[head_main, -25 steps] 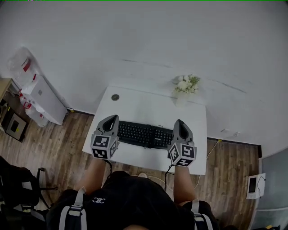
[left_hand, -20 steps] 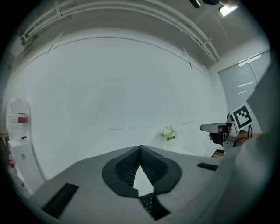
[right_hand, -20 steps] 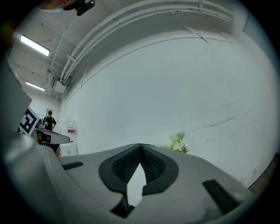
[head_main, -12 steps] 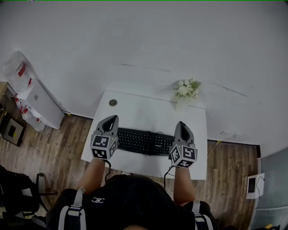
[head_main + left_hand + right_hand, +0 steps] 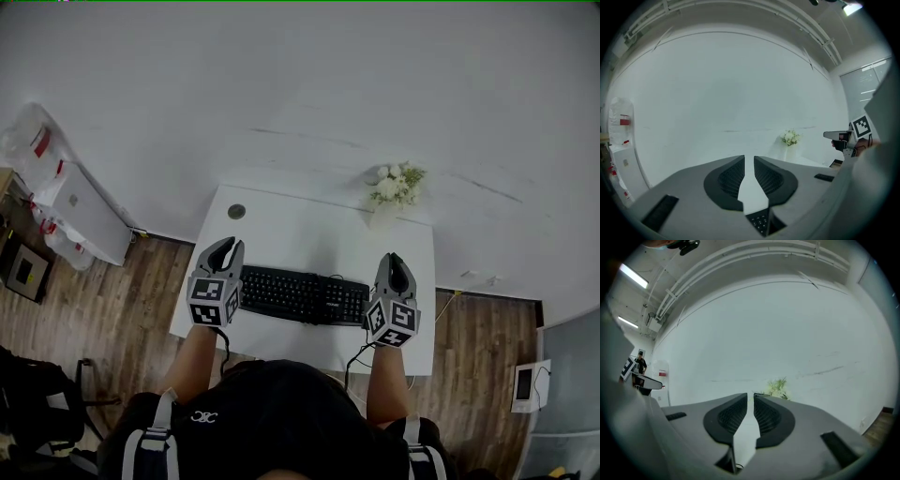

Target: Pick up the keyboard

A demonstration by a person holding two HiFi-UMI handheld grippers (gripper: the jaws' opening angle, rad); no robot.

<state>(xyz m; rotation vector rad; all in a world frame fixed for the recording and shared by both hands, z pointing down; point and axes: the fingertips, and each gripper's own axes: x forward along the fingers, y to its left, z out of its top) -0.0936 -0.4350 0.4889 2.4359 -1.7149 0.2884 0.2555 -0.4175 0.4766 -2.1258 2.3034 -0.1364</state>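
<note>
The keyboard [image 5: 302, 294] is black on a plain white desk [image 5: 309, 230]. A small round disc [image 5: 236, 212] is dark grey. The flowers [image 5: 396, 183] are white with green leaves, and their vase [image 5: 380, 215] is white. The wall [image 5: 309, 84] is plain white, and the floor [image 5: 122, 300] is brown wood in planks. The person's top [image 5: 272, 412] is black with grey straps [image 5: 167, 412]. The cabinet [image 5: 89, 208] is white, and the bags [image 5: 36, 141] are clear with red marks.

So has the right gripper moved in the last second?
Yes. The right gripper slid rightward: it covered the keyboard's right end before, and now sits just past it.
</note>
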